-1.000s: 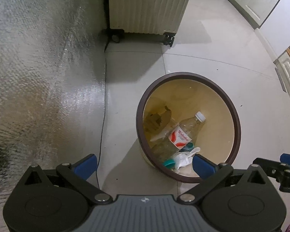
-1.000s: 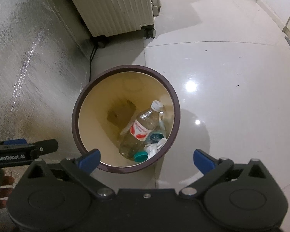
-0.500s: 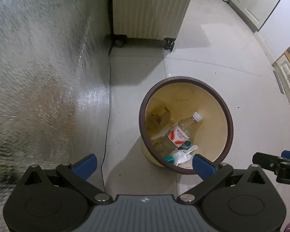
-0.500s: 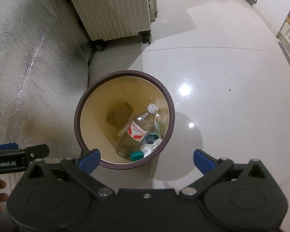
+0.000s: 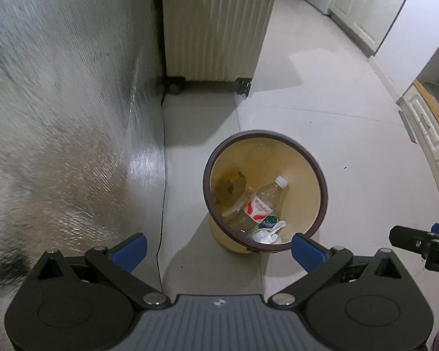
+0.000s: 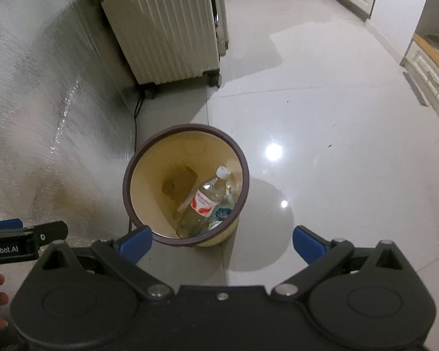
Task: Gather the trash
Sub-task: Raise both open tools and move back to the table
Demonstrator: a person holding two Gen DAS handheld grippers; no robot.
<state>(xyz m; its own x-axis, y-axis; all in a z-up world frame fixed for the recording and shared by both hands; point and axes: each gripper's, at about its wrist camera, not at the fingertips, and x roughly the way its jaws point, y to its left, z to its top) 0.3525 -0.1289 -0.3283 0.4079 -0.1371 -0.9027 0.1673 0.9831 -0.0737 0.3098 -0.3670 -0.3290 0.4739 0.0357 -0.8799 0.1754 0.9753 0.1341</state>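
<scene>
The trash bin (image 5: pixel 265 193) stands on the floor (image 5: pixel 351 146), ahead of and below both claws, near the edge where the floor meets the silver wall (image 5: pixel 58 117). Seen from the left claw (image 5: pixel 218 248) the bin lies a little to the right of centre. Seen from the right claw (image 6: pixel 222 241) it lies to the left. I cannot tell which claw is nearer.

Both claws are spread wide and hold nothing.

Inside the bin I count one clear plastic bottle (image 6: pixel 203 201) with a red label. Its long axis is tilted, with the white cap pointing up and away from the claws. There is also one brown piece of cardboard (image 6: pixel 180 184) and some white crumpled paper (image 5: pixel 266 235). A teal thing lies under the bottle, but it is too hidden to name.

No loose trash shows on the floor, so collecting seems mostly done.
</scene>
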